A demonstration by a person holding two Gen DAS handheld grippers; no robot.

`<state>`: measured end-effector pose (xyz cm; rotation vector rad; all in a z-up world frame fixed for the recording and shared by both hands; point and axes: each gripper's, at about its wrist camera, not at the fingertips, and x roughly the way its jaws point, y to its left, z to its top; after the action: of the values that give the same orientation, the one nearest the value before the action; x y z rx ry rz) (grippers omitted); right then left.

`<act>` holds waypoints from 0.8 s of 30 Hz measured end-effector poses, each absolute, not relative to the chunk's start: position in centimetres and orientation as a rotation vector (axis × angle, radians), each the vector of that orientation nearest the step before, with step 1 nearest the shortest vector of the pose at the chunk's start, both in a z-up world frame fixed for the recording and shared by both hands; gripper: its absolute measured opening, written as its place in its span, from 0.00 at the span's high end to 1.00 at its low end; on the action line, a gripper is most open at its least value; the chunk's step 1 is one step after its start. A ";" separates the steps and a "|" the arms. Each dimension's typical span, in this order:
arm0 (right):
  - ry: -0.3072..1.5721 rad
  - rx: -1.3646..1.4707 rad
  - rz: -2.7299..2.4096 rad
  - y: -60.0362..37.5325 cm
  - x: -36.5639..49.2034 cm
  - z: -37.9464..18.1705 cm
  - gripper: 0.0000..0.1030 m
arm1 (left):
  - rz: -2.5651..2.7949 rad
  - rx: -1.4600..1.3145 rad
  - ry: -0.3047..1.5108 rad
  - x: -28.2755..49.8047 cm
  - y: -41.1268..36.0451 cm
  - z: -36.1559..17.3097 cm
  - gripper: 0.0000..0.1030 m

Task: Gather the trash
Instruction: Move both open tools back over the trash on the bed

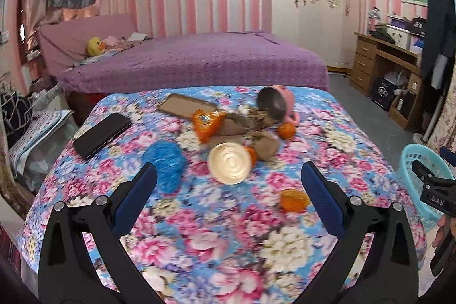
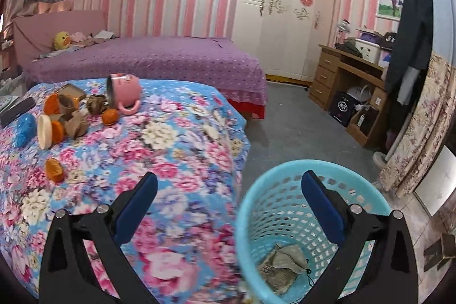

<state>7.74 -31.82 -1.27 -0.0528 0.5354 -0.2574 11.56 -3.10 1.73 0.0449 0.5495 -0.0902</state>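
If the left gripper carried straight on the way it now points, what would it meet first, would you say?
Probably the cream round lid, lying almost centred ahead of the open left gripper on the floral cloth; depth is uncertain, so it could touch the cloth first.

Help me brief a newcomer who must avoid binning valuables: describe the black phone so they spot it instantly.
Start at the flowered bedspread in the foreground. Near its far left edge, beyond the crumpled blue bag, lies the phone. It is the only flat, black, rectangular slab there.
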 end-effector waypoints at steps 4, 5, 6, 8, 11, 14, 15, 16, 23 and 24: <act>0.536 -0.062 -0.245 -30.4 8.0 -1.1 0.04 | -0.063 0.025 0.558 11.8 -1.4 1.4 0.05; 0.534 -0.063 -0.240 -30.1 8.0 -1.0 0.04 | -0.060 0.009 0.562 11.9 -0.9 1.3 0.05; 0.534 -0.062 -0.237 -29.8 8.1 -1.1 0.04 | -0.059 0.001 0.564 12.0 -0.5 1.3 0.05; 0.540 -0.050 -0.224 -29.4 8.5 -1.0 0.04 | -0.052 -0.003 0.563 11.9 0.0 1.0 0.05; 0.551 -0.040 -0.193 -28.6 9.3 -0.7 0.04 | -0.035 0.014 0.580 12.4 0.6 -0.1 0.05; 0.554 -0.029 -0.169 -27.9 10.1 -0.6 0.04 | -0.013 0.041 0.590 12.8 1.3 -1.3 0.05; 0.556 -0.024 -0.165 -27.8 10.3 -0.7 0.04 | -0.009 0.051 0.598 12.9 1.4 -1.6 0.05; 0.559 -0.016 -0.162 -27.7 10.5 -0.8 0.04 | -0.006 0.059 0.600 13.0 1.7 -1.8 0.05; 0.600 0.018 -0.148 -26.7 11.6 -2.9 0.04 | 0.030 0.048 0.616 13.7 4.1 -2.9 0.05; 0.605 0.020 -0.146 -26.5 11.8 -3.1 0.04 | 0.038 0.038 0.626 14.0 4.5 -3.1 0.05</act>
<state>11.78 -26.46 -3.10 0.0202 0.6053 -0.1463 14.05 4.52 -3.09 0.0377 0.6260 0.0377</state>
